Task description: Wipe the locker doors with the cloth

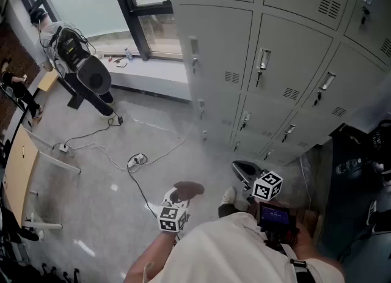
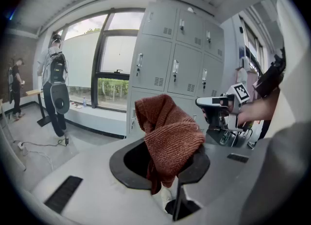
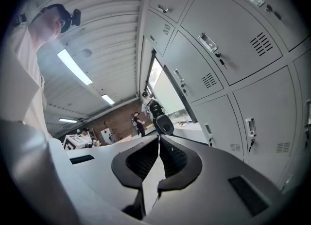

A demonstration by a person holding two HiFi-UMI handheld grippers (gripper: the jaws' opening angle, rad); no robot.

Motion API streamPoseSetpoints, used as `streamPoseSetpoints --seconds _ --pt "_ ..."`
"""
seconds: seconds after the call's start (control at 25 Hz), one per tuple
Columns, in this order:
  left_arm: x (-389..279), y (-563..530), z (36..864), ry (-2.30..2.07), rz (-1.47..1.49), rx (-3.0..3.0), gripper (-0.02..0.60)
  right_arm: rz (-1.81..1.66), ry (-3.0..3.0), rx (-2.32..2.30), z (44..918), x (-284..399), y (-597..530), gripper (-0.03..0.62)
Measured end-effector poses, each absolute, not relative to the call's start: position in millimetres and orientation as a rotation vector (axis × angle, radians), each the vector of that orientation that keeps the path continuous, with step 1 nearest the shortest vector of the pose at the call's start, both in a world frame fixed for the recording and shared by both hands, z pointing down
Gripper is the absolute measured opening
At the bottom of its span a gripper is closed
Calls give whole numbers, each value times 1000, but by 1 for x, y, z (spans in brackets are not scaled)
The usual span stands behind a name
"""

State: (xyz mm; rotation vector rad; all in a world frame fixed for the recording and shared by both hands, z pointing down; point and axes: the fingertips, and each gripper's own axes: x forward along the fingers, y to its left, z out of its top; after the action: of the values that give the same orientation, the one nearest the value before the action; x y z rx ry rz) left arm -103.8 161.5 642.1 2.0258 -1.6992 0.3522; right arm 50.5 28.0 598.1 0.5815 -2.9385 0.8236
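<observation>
A bank of grey locker doors (image 1: pixel 287 62) fills the upper right of the head view, and it also shows as lockers (image 2: pixel 175 68) ahead in the left gripper view. My left gripper (image 1: pixel 178 196) is low over the floor, shut on a rust-red knitted cloth (image 1: pixel 188 188). In its own view the cloth (image 2: pixel 167 136) bunches up between the black jaws of the left gripper (image 2: pixel 165 147) and hides their tips. My right gripper (image 1: pixel 243 170) is held beside it, nearer the lockers. In its own view the right gripper (image 3: pixel 158 144) has its jaws shut with nothing between them, and locker doors (image 3: pixel 233 39) rise close on the right.
A person with a backpack rig (image 1: pixel 79 62) stands by the window (image 1: pixel 140 7) at the upper left. Cables and a power strip (image 1: pixel 135 159) trail across the grey floor. A wooden desk (image 1: pixel 21 153) lines the left edge. Dark equipment (image 1: pixel 360 172) stands at the right.
</observation>
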Motion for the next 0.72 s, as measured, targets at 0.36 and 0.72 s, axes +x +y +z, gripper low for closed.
streamPoseSetpoints --seconds 0.36,0.72 --pt "-79 -33 608 -1668 389 2172 71 765 -3022 624 563 61 -130 18" --pt "-43 -154 598 -1561 459 2326 71 746 -3016 731 556 88 -192 18"
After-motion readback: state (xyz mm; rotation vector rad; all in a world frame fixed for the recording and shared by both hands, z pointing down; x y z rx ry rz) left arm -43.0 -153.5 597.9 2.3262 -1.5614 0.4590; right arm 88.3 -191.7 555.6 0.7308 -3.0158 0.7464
